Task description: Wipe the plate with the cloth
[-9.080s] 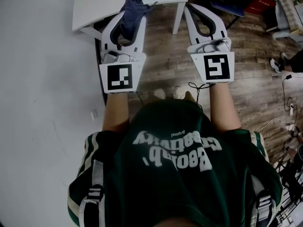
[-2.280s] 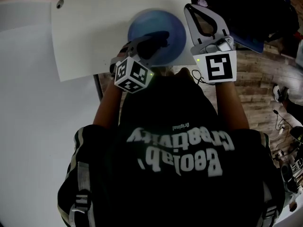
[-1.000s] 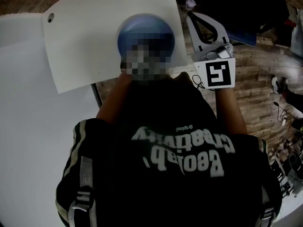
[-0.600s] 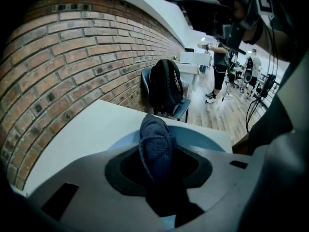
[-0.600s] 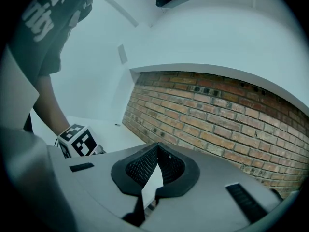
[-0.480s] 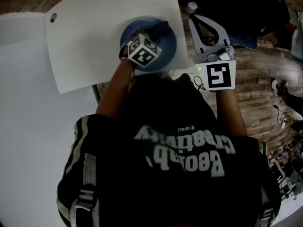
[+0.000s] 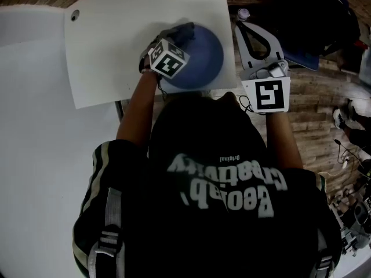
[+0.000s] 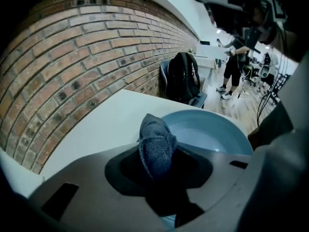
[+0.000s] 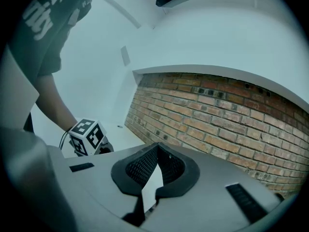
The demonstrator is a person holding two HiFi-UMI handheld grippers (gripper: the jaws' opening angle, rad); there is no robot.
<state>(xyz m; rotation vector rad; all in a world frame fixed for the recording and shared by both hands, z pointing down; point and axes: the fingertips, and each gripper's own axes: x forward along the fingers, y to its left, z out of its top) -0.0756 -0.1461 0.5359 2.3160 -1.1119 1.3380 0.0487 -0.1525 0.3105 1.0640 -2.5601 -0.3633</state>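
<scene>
A blue plate [image 7: 200, 57] lies on the white table [image 7: 116, 45] near its right edge. My left gripper [image 7: 178, 38] reaches over the plate's left part, shut on a dark blue cloth [image 7: 184, 31] that touches the plate's far left rim. In the left gripper view the bunched cloth [image 8: 157, 146] sticks up between the jaws of the left gripper [image 8: 158, 161], with the plate [image 8: 212, 134] just beyond it. My right gripper [image 7: 241, 25] hangs beside the table's right edge, off the plate, shut and holding nothing. In its own view, the right gripper [image 9: 157, 149] points at the brick wall.
A brick wall [image 8: 72, 57] runs behind the table. A black backpack on a chair [image 8: 181, 79] stands past the table's right end, and dark bags [image 7: 313, 16] lie on the wooden floor there. A small bottle [image 7: 243, 13] sits by the right gripper's tip. The table has a cable hole [image 7: 75, 15].
The person has come up to the table. My left gripper with the cloth has slid leftward across the plate toward its left rim. The right gripper has stayed beside the table's edge.
</scene>
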